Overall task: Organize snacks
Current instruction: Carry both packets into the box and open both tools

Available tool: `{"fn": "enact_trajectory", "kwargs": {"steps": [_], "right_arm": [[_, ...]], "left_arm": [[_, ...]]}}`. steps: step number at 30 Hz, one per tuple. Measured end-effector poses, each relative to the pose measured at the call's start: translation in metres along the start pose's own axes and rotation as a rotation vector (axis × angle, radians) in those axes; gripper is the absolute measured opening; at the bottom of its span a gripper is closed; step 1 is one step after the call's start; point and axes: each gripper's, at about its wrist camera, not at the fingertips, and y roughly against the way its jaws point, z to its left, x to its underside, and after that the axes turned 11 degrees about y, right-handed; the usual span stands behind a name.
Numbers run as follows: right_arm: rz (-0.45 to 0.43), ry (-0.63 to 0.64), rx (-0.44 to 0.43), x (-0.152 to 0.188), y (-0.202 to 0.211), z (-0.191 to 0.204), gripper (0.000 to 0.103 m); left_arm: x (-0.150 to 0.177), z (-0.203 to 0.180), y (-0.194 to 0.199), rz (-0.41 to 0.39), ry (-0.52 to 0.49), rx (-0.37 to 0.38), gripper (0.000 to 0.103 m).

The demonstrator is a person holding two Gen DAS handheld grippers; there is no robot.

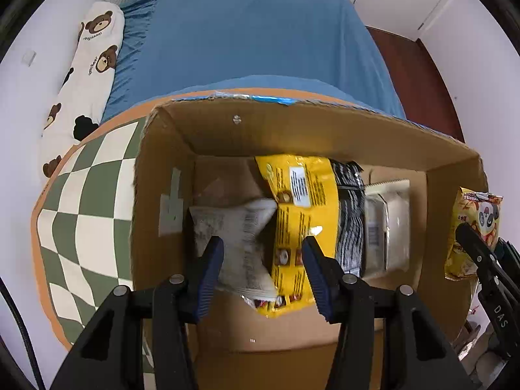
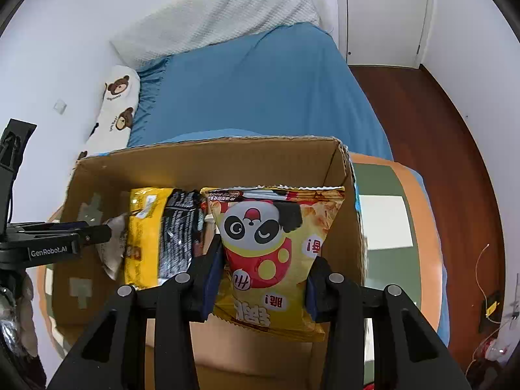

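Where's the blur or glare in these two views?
Left wrist: motion blur on the grey bag and clear pack in the box; small glare on the yellow bag. Right wrist: panda bag sharp; black bag glints. Both: fisheye bending, dark corners.

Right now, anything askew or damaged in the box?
The cardboard box has a ragged far rim with torn blue tape. The grey-white packet lies tilted beside the upright yellow bag. Nothing spilled.

You see a brown cardboard box (image 1: 325, 130), a yellow packet (image 1: 302, 214), a yellow panda-print bag (image 2: 269, 253), a blue bedsheet (image 1: 253, 32) and a green-and-white checked mat (image 1: 84, 201).
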Motion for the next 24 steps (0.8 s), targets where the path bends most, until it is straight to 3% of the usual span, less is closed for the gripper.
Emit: {"fn": "enact_trajectory", "kwargs": {"steps": [3, 5, 6, 8, 12, 14, 24], "right_arm": [[0.024, -0.008, 0.002, -0.005, -0.014, -0.004, 0.053], [0.047, -0.029, 0.004, -0.008, -0.024, -0.008, 0.092], [0.050, -0.039, 0.004, -0.008, -0.026, -0.009, 0.092], [0.064, -0.056, -0.006, -0.006, -0.031, -0.011, 0.092], [0.079, -0.058, -0.003, -0.001, -0.034, -0.010, 0.092], [0.089, -0.055, -0.001, 0.002, -0.034, -0.007, 0.095], [0.078, -0.031, 0.036, 0.030, -0.008, 0.009, 0.097]], "left_arm": [[-0.007, 0.001, -0.007, -0.001, 0.002, -0.005, 0.048], [-0.008, 0.002, -0.008, -0.001, 0.019, 0.009, 0.054], [-0.008, 0.003, -0.008, -0.003, 0.028, 0.031, 0.059], [-0.009, 0.003, -0.007, -0.017, 0.031, 0.039, 0.084], [-0.001, -0.002, 0.000, -0.049, 0.016, 0.034, 0.088], [0.004, -0.004, 0.004, -0.060, 0.008, 0.037, 0.097], [0.044, -0.007, 0.029, -0.170, -0.009, 0.026, 0.098]]}}
